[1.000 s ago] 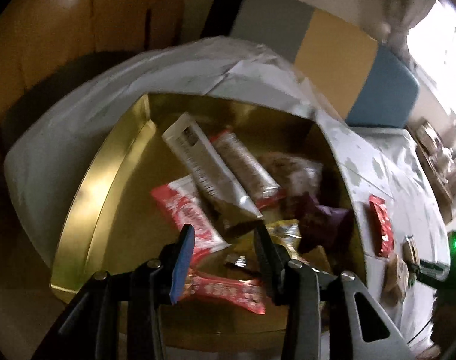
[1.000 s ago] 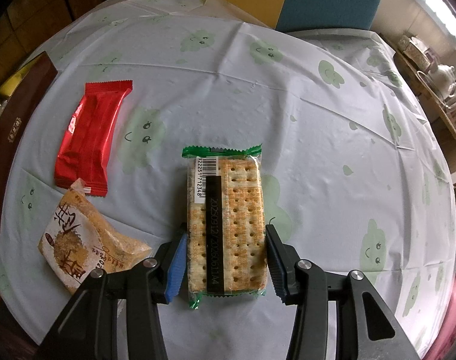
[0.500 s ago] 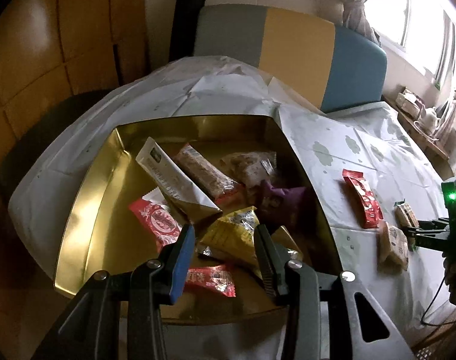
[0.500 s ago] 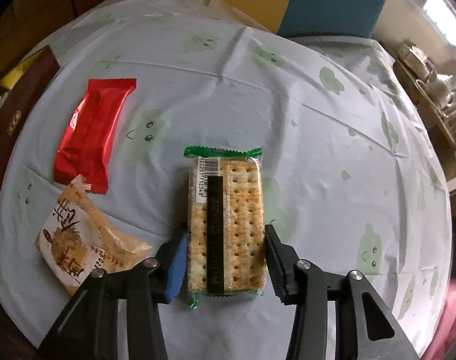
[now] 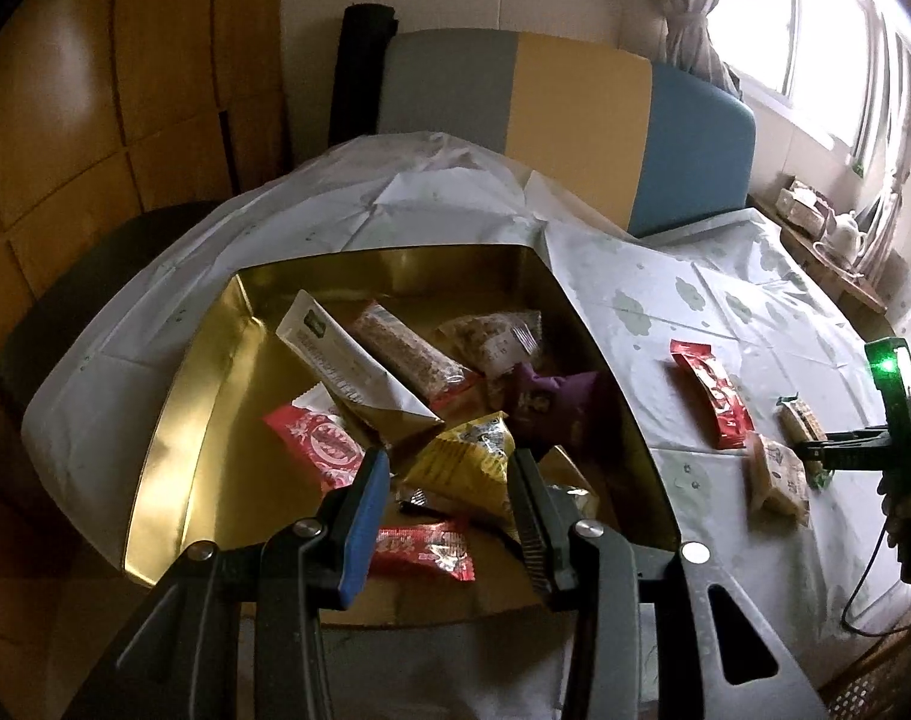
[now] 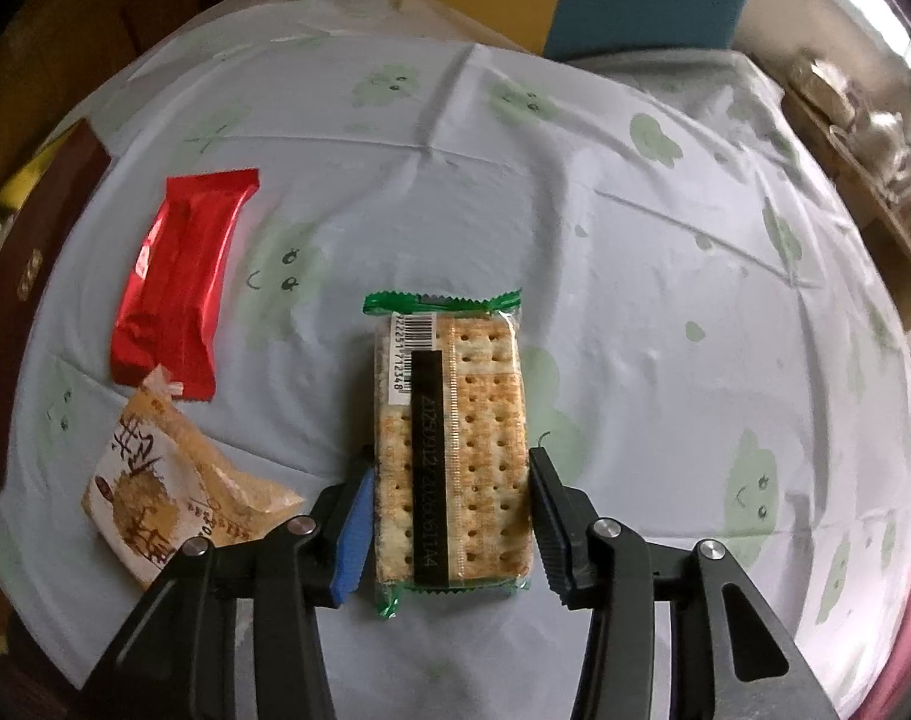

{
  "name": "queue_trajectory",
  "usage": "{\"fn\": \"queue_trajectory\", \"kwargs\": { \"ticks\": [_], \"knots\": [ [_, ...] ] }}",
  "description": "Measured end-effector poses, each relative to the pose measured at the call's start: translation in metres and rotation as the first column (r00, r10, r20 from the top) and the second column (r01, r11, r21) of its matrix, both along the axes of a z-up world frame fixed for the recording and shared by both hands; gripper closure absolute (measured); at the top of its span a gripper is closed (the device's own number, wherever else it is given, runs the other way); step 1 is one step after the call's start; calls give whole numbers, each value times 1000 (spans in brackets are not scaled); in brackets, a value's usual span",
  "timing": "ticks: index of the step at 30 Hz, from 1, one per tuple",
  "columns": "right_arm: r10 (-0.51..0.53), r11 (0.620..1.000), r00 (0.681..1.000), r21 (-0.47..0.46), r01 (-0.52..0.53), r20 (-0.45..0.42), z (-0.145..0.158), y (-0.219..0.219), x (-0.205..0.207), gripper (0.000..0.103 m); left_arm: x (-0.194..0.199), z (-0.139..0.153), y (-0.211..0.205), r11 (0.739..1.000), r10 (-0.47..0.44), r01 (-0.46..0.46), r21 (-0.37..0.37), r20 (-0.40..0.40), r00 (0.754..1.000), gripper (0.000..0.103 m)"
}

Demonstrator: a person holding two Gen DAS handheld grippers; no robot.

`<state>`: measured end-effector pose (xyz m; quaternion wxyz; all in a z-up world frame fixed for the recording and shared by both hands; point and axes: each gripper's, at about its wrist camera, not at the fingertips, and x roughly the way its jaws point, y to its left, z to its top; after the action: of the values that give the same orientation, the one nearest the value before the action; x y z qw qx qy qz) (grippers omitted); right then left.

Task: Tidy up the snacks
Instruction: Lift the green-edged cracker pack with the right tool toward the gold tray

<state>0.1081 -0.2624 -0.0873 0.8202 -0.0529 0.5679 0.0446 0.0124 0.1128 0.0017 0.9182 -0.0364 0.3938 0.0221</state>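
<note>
A gold box [image 5: 173,420] on the table holds several snack packets, among them a yellow one [image 5: 467,468], a purple one [image 5: 545,402] and a white bar [image 5: 347,360]. My left gripper [image 5: 449,510] is open and empty above the box's near edge. My right gripper [image 6: 449,510] is open, its fingers on either side of a green-edged cracker pack [image 6: 449,438] lying on the tablecloth. A red packet [image 6: 173,276] and a tan packet [image 6: 167,486] lie to its left. The three also show in the left wrist view, right of the box, as does the right gripper [image 5: 815,453].
The table wears a pale cloth with green cloud prints [image 6: 635,240]. A grey, yellow and blue chair back [image 5: 575,114] stands behind the table. A side shelf with a teapot [image 5: 845,234] is at the far right. The box's dark red outer wall [image 6: 41,228] is at left.
My left gripper has pulled back and up from the box, so more of the table shows. My right gripper has stayed around the cracker pack, with a slight shift of view.
</note>
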Motion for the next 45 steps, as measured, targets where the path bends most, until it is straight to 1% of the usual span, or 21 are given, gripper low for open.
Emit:
{"fn": "queue_trajectory", "kwargs": {
  "ticks": [2,6,9,13,17,22,30,34,36,39,42,45],
  "knots": [
    [-9,1000,1000,1,9,-3,-1,-2,3,55,-1,0,1,1000,3,-3,-1,1,1000,62],
    [4,1000,1000,-31,-3,17,-2,1,1,55,-3,-1,3,1000,1,-1,-20,0,1000,62],
    [37,997,998,-73,-34,47,-5,9,-3,55,-4,-1,2,1000,-1,1,-15,0,1000,62],
    [36,996,998,-86,-30,61,-4,10,-4,56,-3,-3,-1,1000,-4,4,-9,-10,1000,62],
    [15,997,998,-73,-11,57,-3,13,-5,56,-2,-6,-3,1000,-6,6,-3,-20,1000,62],
    [-34,999,999,-13,35,33,-2,4,-2,56,-1,-10,-1,1000,-2,2,-4,-26,1000,62],
    [-68,998,998,18,68,13,1,0,2,56,-3,-8,9,1000,21,-21,-8,-12,1000,62],
    [-98,994,994,61,95,45,16,-1,1,56,-3,-10,13,999,35,-35,-14,-16,999,62],
    [-88,993,994,82,82,65,26,3,-1,56,-3,-11,15,999,38,-39,-16,-18,999,62],
    [-52,994,994,99,42,98,42,19,-5,56,-2,-12,16,999,41,-41,-18,-21,999,62],
    [6,992,991,123,-23,136,59,42,-11,56,-3,-12,18,999,45,-45,-21,-18,999,62],
    [84,981,982,160,-111,169,79,74,-16,56,-4,-12,20,999,47,-47,-25,-14,999,62]
  ]
}}
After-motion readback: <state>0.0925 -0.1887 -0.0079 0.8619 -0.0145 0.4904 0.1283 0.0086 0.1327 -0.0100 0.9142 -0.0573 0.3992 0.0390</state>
